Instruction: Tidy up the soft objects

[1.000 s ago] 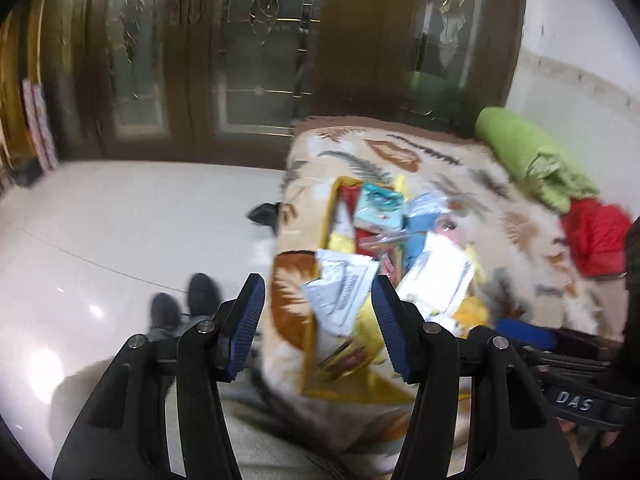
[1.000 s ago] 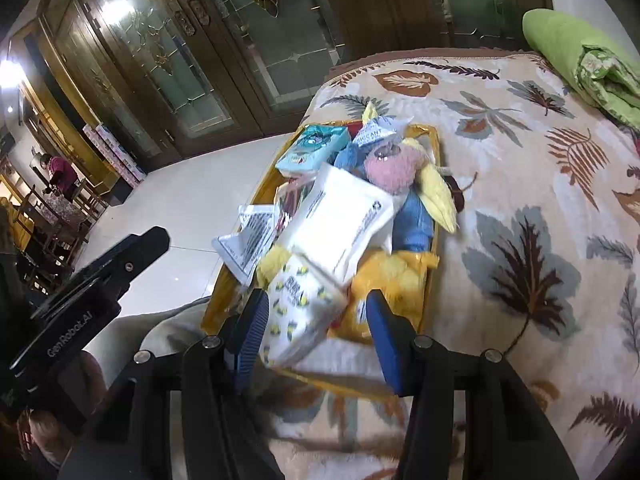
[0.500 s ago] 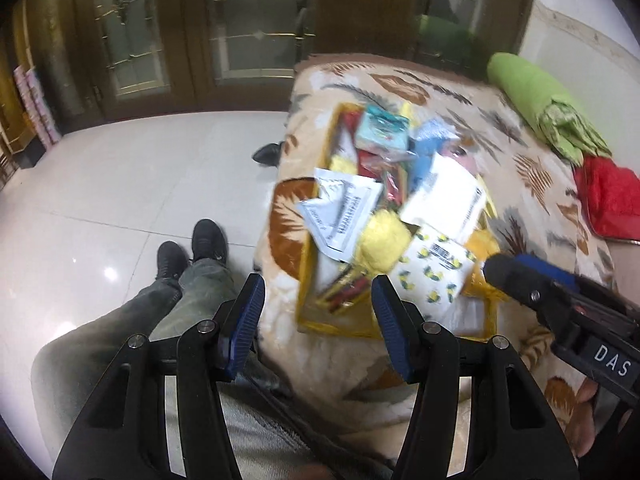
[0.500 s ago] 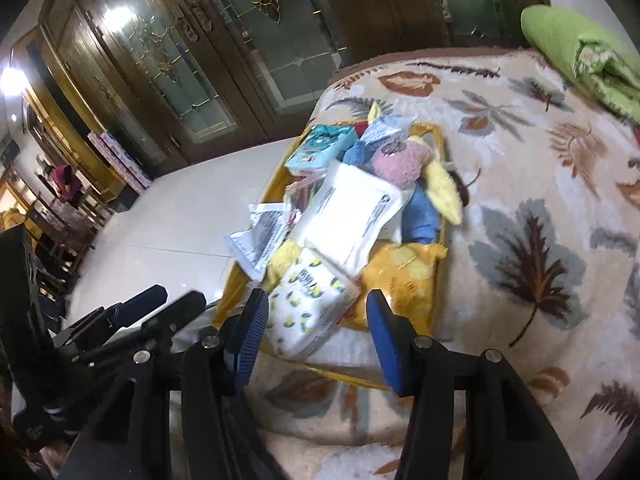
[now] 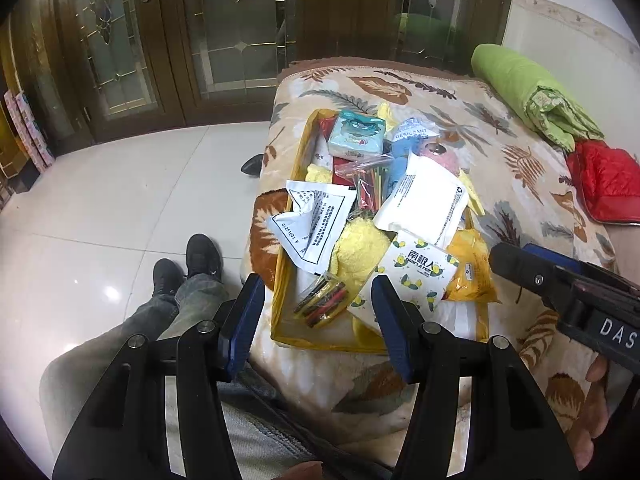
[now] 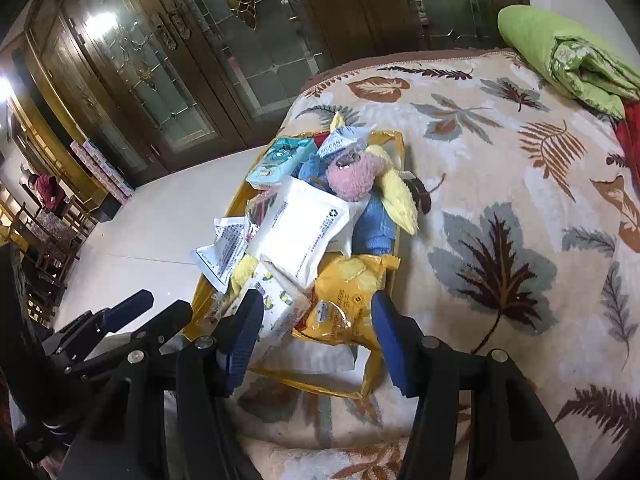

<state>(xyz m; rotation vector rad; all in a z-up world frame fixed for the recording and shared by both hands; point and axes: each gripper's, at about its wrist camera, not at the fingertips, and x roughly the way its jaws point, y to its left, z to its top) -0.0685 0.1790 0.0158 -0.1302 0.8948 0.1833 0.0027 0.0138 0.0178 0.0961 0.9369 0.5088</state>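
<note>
A yellow-rimmed bag (image 5: 280,280) lies open on a bed covered by a leaf-patterned blanket (image 6: 500,208), close to the bed's near left edge. It is heaped with soft things. At the near end sits a white pack printed with lemons (image 5: 412,272), and beside it on the right a crinkled yellow packet (image 6: 344,304). A large white pouch (image 6: 308,228) lies across the middle. Beyond it are a pink plush toy (image 6: 354,178), a blue plush (image 6: 374,226), and a teal tissue pack (image 5: 356,136) at the far end. A folded white printed pouch (image 5: 316,220) hangs over the bag's left rim.

The left gripper (image 5: 318,312) hovers above the bag's near left corner, its fingers apart and holding nothing. The right gripper (image 6: 318,322) hangs over the bag's near end. Its fingers have just been opening; the lemon pack and yellow packet show between them, but the blue pads press on neither.

At the far right of the bed lie a rolled green quilt (image 5: 528,92) and a red padded cloth (image 5: 604,184). A person's legs and dark shoes (image 5: 188,264) rest on the pale tiled floor at left.
</note>
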